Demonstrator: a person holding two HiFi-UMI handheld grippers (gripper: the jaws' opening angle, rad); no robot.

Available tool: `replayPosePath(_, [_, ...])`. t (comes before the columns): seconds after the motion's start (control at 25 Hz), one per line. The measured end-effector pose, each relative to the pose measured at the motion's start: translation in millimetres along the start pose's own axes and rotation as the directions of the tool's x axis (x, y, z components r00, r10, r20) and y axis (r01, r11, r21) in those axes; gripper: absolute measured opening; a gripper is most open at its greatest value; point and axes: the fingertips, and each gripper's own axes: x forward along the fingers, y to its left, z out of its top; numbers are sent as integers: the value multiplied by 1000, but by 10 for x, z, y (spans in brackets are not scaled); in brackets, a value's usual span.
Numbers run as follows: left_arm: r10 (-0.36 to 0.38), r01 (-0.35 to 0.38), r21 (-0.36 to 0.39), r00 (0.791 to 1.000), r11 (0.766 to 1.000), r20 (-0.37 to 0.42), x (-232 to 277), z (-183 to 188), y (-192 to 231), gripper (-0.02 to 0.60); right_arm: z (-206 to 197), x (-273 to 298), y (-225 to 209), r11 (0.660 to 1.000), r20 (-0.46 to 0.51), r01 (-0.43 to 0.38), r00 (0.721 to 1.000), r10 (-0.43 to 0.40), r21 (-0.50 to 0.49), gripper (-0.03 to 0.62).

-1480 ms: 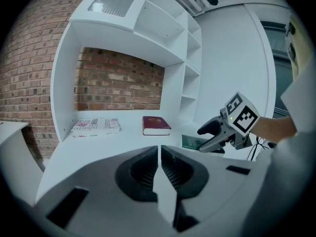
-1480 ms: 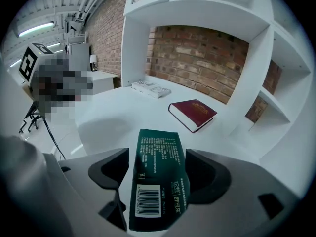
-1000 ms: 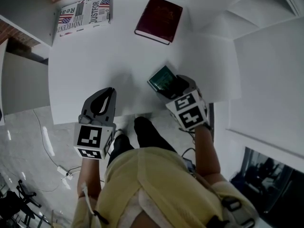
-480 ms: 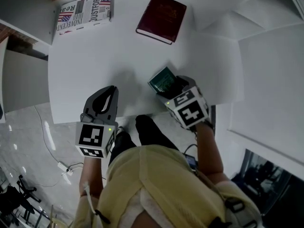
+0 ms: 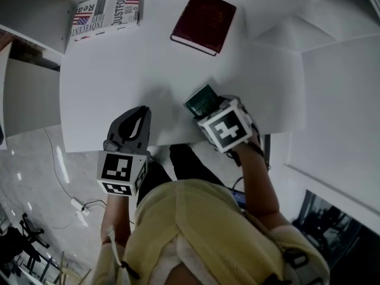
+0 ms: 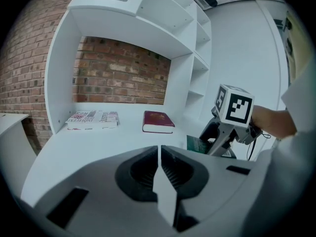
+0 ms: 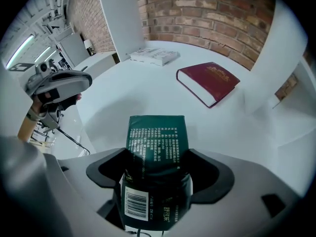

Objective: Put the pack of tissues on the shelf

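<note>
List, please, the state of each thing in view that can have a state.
Left gripper: shut, empty.
Right gripper: open, jaws on either side of the pack.
Pack of tissues: lying on the desk, between the right gripper's jaws.
Red book: closed, lying flat.
Newspaper: folded, lying flat.

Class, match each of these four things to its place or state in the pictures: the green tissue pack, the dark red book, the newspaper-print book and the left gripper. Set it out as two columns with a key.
1. dark green plastic pack of tissues
2. dark red hardcover book
3. flat newspaper-print book
4. left gripper

A. jaws together, nothing between them
B. far left corner of the white table
C. between the jaws of the right gripper
D. far side of the table, right of thing 3

Pairs: 1-C, 2-D, 3-B, 4-A
</note>
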Motion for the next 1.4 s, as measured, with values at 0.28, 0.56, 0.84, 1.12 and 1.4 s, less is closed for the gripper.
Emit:
replayPosePath(0.28, [11, -11, -6, 1000, 1000, 22, 33, 28, -87, 20, -54, 24, -62, 999, -56, 29, 998, -30, -13, 359])
replayPosePath(0.56, [-55, 55, -3, 998, 998, 24, -63, 83, -205, 20, -50, -20, -54, 1000, -26, -1, 1000, 0, -10, 357])
replayPosePath(0.84, [-85, 82, 29, 992, 996, 89, -235, 269, -151, 20, -131, -83, 67, 999, -24, 36, 999, -36, -9, 356])
replayPosePath(1.12, [-102, 104, -11, 988, 995, 116, -438, 256, -58, 20, -87, -270, 118, 996, 50, 84, 995, -84, 17, 354])
replayPosePath(1.4, [-110, 110, 2, 985, 994, 135, -580, 273, 5, 20, 57, -540, 218, 991, 147, 135, 980, -134, 6, 354])
